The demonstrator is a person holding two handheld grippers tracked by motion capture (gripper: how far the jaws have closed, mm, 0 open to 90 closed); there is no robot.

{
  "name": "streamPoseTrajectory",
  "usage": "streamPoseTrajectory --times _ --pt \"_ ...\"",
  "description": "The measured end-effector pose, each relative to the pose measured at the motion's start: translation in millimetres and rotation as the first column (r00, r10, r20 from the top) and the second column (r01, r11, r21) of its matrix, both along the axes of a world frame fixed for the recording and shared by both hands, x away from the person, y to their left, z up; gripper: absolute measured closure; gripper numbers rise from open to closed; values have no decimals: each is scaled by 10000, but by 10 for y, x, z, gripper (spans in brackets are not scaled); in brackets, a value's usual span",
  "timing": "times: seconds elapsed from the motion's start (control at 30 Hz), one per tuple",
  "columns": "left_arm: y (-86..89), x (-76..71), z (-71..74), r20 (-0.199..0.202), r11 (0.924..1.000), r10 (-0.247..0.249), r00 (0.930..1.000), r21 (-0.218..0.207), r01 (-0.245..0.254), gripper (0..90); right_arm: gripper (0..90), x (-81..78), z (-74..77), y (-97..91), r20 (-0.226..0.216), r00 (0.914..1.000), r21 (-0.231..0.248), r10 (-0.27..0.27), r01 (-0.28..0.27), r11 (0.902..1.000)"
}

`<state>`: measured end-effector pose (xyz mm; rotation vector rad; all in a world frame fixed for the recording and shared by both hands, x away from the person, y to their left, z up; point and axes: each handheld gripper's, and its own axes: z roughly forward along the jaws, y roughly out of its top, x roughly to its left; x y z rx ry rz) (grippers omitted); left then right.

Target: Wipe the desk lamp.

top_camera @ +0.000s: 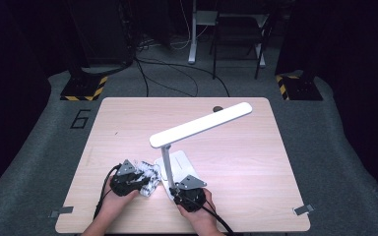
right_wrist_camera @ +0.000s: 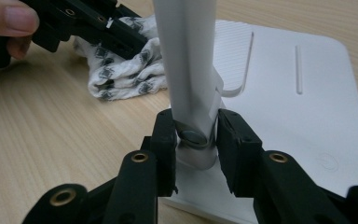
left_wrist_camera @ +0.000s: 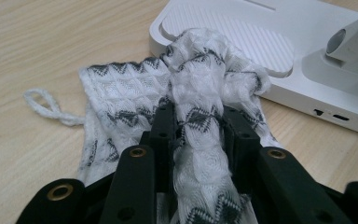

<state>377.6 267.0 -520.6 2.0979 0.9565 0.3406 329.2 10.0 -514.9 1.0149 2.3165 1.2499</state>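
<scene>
Waffle-knit cloth bunched against ribbed lamp base.

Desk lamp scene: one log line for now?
left tongs: shut on cloth | right tongs: around lamp stem at hinge | cloth touches lamp base

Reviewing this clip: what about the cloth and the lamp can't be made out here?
- Cloth, left gripper view: its near end is hidden behind the left gripper.
- Lamp base, right gripper view: faint symbol too small to read.
- Lamp hinge: flanked by the right gripper; contact unclear.
</scene>
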Motion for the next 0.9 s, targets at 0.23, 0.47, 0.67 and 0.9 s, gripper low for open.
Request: streamPoseTrajectory --times 0.23,0.47,0.67,0.9 --pt "20 29 -21 -18 9994 -51 10000 -350 51 690 633 21 19 -50 -252 9993 157 280 -276 9995" --pt "28 -16 -24 103 9995 32 9999 -322 -29 686 579 -95 97 -236 -40 9998 461 185 -183 9988" --pt "135 -64 -18 -358 9967 -334 9988 -753 306 632 539 -6 146 -456 284 9986 514 -456 441 9977" --pt "184 -119 9 -184 9997 -195 9996 -116 193 485 480 412 92 -557 -15 9913 256 -1318 1318 9909"
